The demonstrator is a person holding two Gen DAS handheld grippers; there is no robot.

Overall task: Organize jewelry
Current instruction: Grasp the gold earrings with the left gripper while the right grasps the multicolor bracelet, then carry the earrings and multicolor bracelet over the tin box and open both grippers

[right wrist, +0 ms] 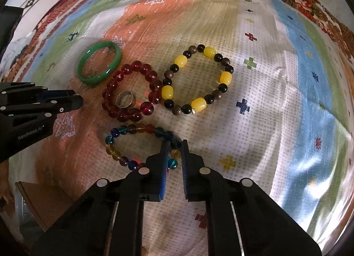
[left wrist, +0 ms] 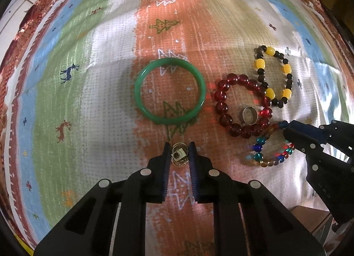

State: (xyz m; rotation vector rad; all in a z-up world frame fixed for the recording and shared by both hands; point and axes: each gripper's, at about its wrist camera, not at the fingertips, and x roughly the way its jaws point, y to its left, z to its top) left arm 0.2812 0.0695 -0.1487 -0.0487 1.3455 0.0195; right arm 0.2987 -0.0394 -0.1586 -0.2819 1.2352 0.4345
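Note:
My left gripper (left wrist: pixel 179 153) is shut on a small gold ring (left wrist: pixel 179 156) with a square top, low over the cloth. A green bangle (left wrist: pixel 170 90) lies just beyond it. To the right lie a red bead bracelet (left wrist: pixel 242 105) with a silver ring (left wrist: pixel 249 115) inside it, and a yellow-and-black bead bracelet (left wrist: pixel 274 74). My right gripper (right wrist: pixel 173 152) is shut on the multicolour bead bracelet (right wrist: pixel 137 145), gripping its right side. The green bangle (right wrist: pixel 99 65), red bracelet (right wrist: pixel 132 92), silver ring (right wrist: pixel 126 99) and yellow bracelet (right wrist: pixel 197 78) lie beyond it.
Everything lies on a patterned cloth (left wrist: pixel 110 78) with orange, green, blue and white stripes. The left gripper's body (right wrist: pixel 33 109) shows at the left of the right wrist view. A brown wooden edge (right wrist: pixel 44 202) shows at the lower left.

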